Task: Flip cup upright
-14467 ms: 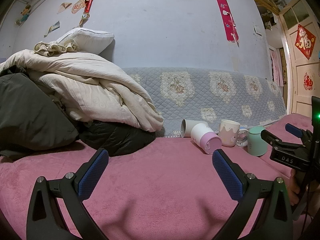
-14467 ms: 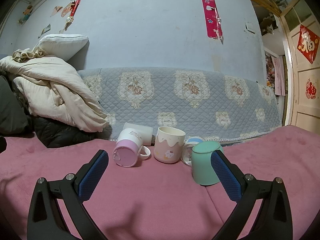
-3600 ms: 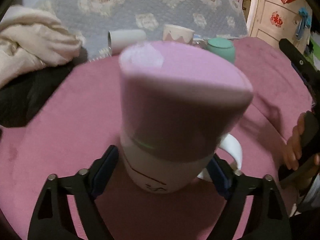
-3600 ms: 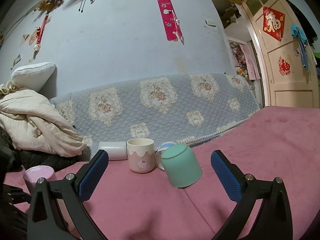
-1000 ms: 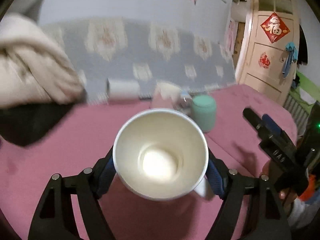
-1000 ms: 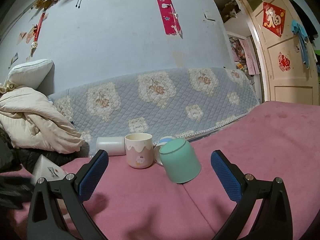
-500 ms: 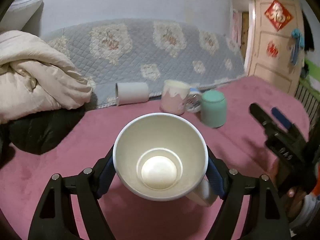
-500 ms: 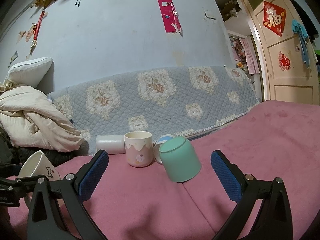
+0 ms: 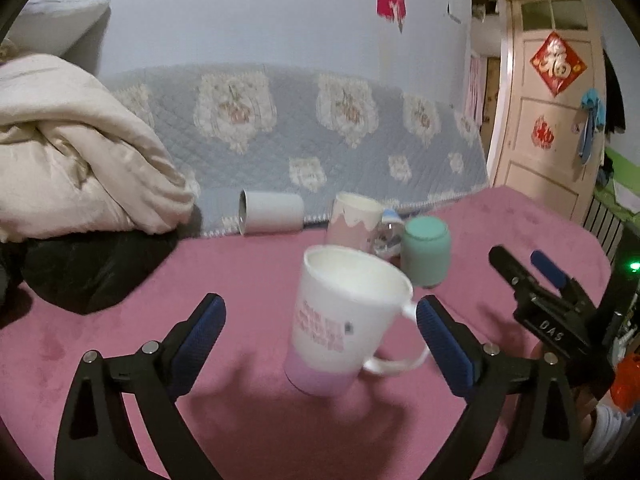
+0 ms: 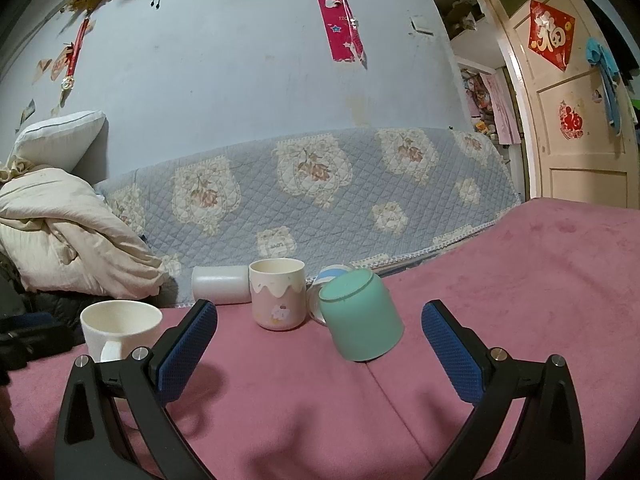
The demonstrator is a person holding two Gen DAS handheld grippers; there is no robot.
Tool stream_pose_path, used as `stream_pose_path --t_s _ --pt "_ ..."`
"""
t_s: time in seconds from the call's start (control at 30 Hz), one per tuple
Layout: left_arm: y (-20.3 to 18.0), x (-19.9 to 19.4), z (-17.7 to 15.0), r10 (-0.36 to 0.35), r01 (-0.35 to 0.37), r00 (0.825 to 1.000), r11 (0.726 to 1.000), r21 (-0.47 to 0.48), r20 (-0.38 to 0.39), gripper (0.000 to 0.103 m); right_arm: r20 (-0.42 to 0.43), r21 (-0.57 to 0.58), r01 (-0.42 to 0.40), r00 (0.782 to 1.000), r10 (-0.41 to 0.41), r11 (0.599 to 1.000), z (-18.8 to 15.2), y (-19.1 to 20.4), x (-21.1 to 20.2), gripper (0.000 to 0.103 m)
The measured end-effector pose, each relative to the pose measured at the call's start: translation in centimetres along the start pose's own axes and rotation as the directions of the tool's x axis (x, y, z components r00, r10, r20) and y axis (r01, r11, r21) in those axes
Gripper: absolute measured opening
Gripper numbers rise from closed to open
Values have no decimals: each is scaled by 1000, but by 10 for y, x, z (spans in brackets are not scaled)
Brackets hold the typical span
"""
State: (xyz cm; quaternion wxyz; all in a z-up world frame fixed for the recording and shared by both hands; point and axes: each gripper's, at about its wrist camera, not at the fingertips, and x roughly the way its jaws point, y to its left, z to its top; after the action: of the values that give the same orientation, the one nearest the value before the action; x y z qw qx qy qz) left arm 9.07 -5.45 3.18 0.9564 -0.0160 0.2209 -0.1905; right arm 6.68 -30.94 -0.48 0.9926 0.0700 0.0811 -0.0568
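Note:
A white mug with a pink base (image 9: 340,324) stands mouth-up on the pink blanket (image 9: 240,272), leaning a little, its handle to the right. My left gripper (image 9: 320,320) is open around it, with its pads clear of the mug's sides. The mug also shows at the left of the right wrist view (image 10: 120,330). My right gripper (image 10: 320,338) is open and empty, pointing at a mint-green cup (image 10: 362,314) that rests mouth-down and tilted. The right gripper shows at the right of the left wrist view (image 9: 536,280).
A pink-and-cream mug (image 10: 277,292) stands upright beside the green cup. A white cup (image 10: 220,283) lies on its side behind it, and a clear blue-rimmed cup (image 10: 332,274) lies behind the green one. Folded quilts (image 9: 80,168) and a dark garment (image 9: 88,272) fill the left.
My left gripper has opened and let go of the white mug. The mug, held with its mouth toward the camera a moment ago, now stands on the blanket. The right gripper has barely moved.

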Motion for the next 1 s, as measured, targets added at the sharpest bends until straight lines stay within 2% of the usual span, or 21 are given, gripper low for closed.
stream_pose_path --t_s 0.1,0.2,0.23,0.3,0.33,0.47,0.57,0.67,0.8,0.87,1.0 --pt "2 -22 -5 61 -63 994 998 18 90 103 7 0 -21 1000 21 1000 -1 1 1 103" --pt "3 -39 -13 162 -172 973 984 45 166 103 28 -7 -54 998 54 999 -2 4 -4 103" --pt "4 -44 -16 202 -215 960 975 50 192 103 37 -13 -67 997 68 998 -2 6 -6 103" --pt "5 -55 -27 289 -312 916 949 41 277 103 53 -30 -93 994 94 995 -2 10 -10 103" --pt "7 -60 -32 310 -336 898 942 30 313 103 57 -37 -102 993 104 994 -1 12 -10 103" --pt "23 -69 -35 353 -358 871 932 -51 343 103 71 -83 -147 986 153 986 -1 23 -17 103" --pt "22 -65 -39 359 -370 870 928 -34 338 103 49 -110 -164 984 170 980 -2 30 -15 103" --pt "13 -64 -41 361 -388 864 922 6 351 103 22 -128 -167 985 171 978 -2 35 -11 103" --pt "9 -69 -45 360 -394 854 919 15 376 103 23 -147 -160 986 165 976 -3 39 -11 103" --pt "10 -70 -45 360 -391 855 920 10 374 103 27 -157 -157 986 163 975 -2 40 -12 103" --pt "14 -66 -43 352 -376 869 926 4 347 103 38 -169 -151 986 160 974 -2 43 -14 103"
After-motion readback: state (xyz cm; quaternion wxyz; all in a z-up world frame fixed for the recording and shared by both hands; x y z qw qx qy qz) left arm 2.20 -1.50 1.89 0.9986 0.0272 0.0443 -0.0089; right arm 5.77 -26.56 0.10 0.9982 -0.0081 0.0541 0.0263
